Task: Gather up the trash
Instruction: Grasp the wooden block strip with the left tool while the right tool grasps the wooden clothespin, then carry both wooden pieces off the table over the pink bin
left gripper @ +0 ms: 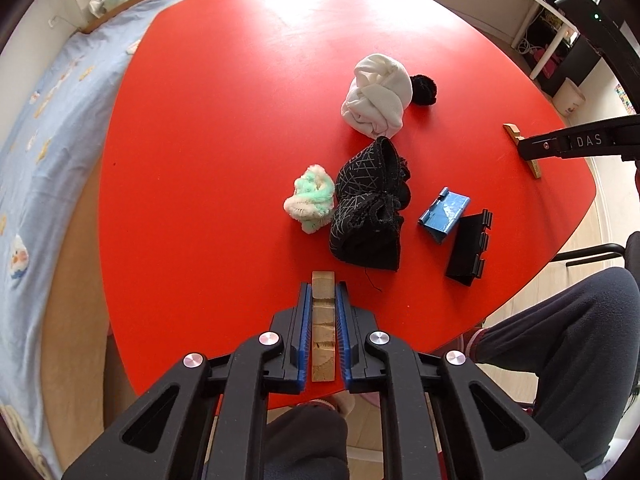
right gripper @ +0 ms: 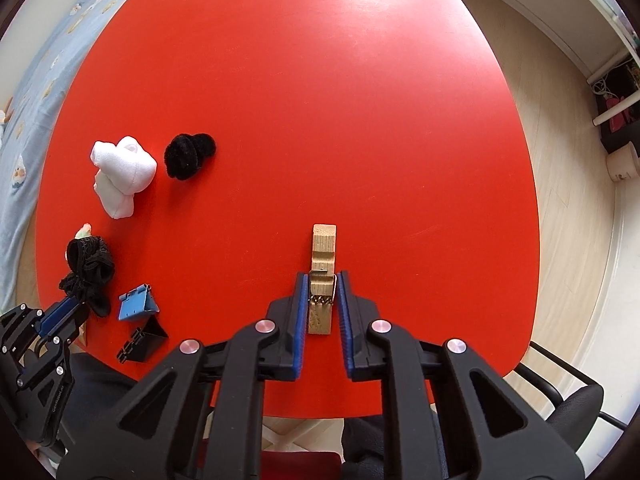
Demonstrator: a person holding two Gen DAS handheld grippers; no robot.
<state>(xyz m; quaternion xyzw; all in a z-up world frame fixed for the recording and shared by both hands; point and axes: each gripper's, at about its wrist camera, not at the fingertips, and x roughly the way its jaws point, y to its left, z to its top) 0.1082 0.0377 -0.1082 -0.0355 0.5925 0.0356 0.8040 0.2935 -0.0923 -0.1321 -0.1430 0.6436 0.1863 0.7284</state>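
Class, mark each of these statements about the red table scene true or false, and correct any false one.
1. Each tool has a wooden clothespin half between its fingers. True: left tool around one wooden piece, right tool around the other wooden piece.
2. The table is blue. False: it is red.
3. The white cloth bundle lies beside a black pompom. True.
4. The blue clip sits on top of the white bundle. False: it lies on the table, next to a black clip.
5. A bin stands on the table. False: none is visible there.
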